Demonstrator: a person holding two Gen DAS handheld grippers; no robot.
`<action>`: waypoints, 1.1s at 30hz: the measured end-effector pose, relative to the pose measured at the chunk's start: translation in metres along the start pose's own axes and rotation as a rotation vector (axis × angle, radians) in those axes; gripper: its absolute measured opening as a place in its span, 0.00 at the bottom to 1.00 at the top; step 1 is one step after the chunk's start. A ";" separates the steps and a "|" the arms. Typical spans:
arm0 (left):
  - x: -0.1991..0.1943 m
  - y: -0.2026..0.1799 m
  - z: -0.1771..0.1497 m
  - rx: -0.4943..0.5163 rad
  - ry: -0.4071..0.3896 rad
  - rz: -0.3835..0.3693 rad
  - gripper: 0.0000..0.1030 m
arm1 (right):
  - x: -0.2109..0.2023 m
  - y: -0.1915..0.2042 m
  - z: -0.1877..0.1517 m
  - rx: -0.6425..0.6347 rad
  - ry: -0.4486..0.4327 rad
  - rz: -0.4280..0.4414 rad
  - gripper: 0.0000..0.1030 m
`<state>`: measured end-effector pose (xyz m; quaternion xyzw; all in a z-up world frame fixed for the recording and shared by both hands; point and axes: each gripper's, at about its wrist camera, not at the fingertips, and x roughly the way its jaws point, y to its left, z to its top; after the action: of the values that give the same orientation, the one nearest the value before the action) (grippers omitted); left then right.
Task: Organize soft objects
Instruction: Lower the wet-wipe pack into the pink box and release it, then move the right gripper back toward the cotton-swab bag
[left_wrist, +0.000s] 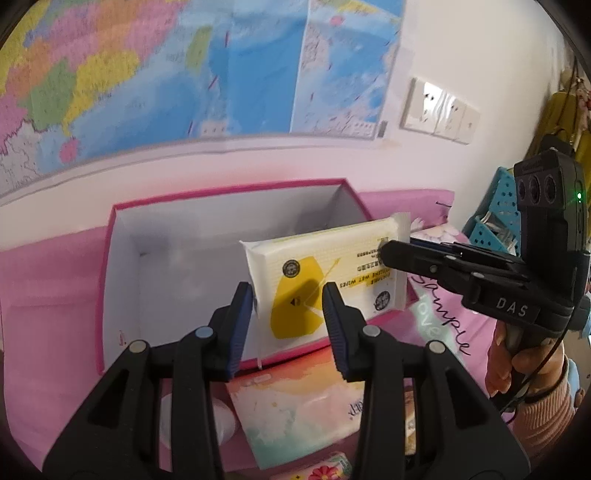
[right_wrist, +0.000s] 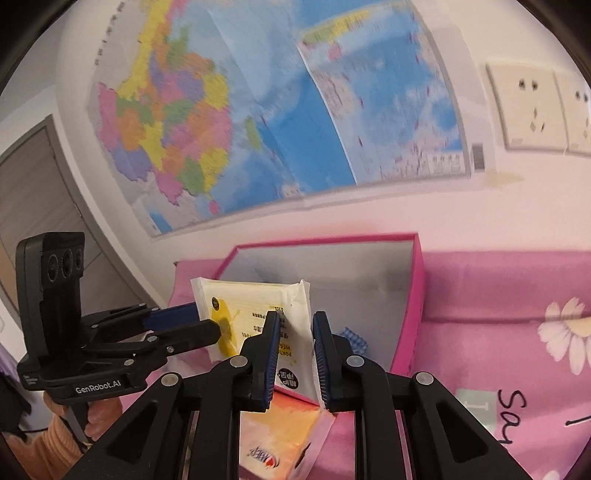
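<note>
The wet-wipes pack (left_wrist: 325, 280) hangs mid-frame in my left wrist view, over the pink box (left_wrist: 110, 258). Its long axis slants up to the right, where my right fingers (left_wrist: 388, 253) pinch its end. My left fingers (left_wrist: 288, 306) stand apart at its lower edge; whether they touch it I cannot tell.

In my right wrist view, my right fingers (right_wrist: 295, 332) clamp the pack (right_wrist: 243, 306) edge-on, pointing slightly down at the box (right_wrist: 413, 295).

Wipes pack (left_wrist: 325, 273) above open box (left_wrist: 122, 266); tissue pack (left_wrist: 295, 402) in front.
</note>
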<state>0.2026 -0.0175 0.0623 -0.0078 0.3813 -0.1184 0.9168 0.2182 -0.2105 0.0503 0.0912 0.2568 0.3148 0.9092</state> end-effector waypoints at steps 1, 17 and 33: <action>0.005 0.000 0.000 0.001 0.014 0.007 0.40 | 0.005 -0.002 0.000 0.003 0.010 -0.011 0.18; -0.031 0.008 -0.022 0.021 -0.069 0.077 0.40 | 0.003 0.010 -0.017 -0.077 0.013 -0.179 0.55; -0.098 0.045 -0.097 -0.032 -0.103 0.067 0.42 | -0.047 0.054 -0.071 -0.121 0.057 0.042 0.58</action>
<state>0.0774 0.0549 0.0567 -0.0159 0.3356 -0.0811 0.9384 0.1212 -0.1975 0.0272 0.0325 0.2612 0.3514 0.8985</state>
